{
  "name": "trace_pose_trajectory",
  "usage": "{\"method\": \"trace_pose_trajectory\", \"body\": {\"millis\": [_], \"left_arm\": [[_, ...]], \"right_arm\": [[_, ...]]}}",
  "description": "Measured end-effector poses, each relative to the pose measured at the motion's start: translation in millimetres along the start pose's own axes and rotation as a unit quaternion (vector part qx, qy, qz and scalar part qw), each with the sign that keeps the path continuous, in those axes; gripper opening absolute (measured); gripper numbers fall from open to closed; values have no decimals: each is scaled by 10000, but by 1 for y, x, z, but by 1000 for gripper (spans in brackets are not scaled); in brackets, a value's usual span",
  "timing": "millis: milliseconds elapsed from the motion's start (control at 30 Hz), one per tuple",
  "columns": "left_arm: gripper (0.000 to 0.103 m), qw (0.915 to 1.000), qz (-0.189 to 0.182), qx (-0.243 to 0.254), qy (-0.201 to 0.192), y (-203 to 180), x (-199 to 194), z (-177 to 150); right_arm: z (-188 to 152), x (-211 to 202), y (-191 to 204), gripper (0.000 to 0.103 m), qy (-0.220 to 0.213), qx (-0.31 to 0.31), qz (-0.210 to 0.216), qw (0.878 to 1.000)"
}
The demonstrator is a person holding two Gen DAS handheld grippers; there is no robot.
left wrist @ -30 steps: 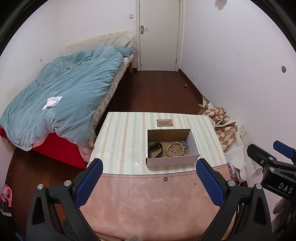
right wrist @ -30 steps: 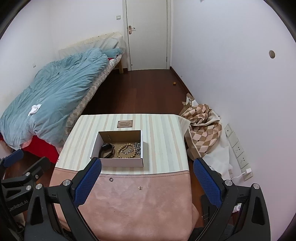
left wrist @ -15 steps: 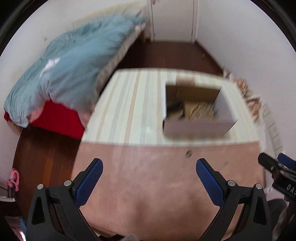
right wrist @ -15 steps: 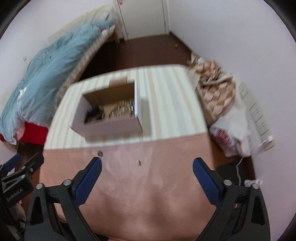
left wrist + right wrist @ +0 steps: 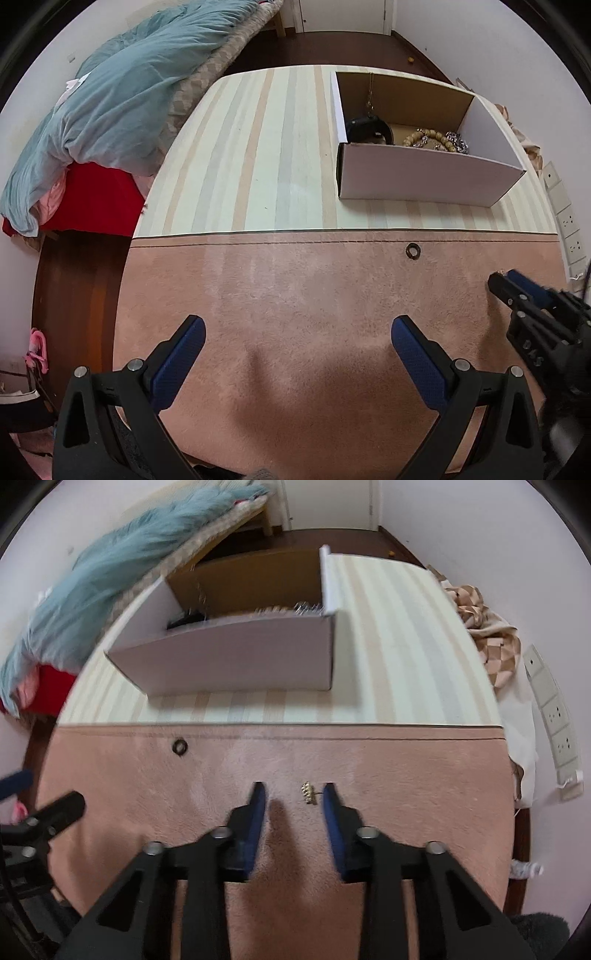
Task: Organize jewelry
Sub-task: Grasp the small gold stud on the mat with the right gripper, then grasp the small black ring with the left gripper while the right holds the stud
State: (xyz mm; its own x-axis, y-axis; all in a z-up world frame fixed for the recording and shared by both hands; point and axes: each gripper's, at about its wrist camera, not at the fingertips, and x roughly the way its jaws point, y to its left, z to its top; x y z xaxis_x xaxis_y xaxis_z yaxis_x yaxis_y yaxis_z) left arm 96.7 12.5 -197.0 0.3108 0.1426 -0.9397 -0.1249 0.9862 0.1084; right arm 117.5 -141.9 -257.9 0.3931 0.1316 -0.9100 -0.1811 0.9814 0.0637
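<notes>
Jewelry still loose on the table is what we are after: a small gold earring lies on the pink cloth, and a dark ring sits further left near the cloth's seam. Most pieces, including a bead bracelet and a black band, already rest in the open cardboard box on the striped tabletop. We judge the step in hand to be picking up the earring. Our right gripper is low over the cloth, half closed, with the earring between its fingers, nearer the right one and not yet pinched. Our left gripper hangs wide open and empty above the cloth. Next we need a gentle, centred squeeze, since so tiny a piece may slip or tip aside.
</notes>
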Motion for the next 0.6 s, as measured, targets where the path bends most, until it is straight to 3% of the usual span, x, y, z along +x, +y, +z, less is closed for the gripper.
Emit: {"method": "trace_pose_trajectory", "body": {"millis": [67, 267, 467, 600], "left_arm": [[103, 10000, 17, 27, 13, -1, 5, 3], [103, 9998, -41, 155, -91, -13, 13, 14], [101, 9980, -577, 230, -132, -43, 25, 30], [72, 9965, -757, 356, 5, -60, 39, 36]], "right_arm": [[-2, 0, 2, 2, -105, -99, -34, 9999], [3, -23, -18, 2, -439, 241, 32, 9987], [16, -36, -41, 2, -531, 529, -96, 9971], [18, -34, -52, 2, -501, 623, -154, 9967]]}}
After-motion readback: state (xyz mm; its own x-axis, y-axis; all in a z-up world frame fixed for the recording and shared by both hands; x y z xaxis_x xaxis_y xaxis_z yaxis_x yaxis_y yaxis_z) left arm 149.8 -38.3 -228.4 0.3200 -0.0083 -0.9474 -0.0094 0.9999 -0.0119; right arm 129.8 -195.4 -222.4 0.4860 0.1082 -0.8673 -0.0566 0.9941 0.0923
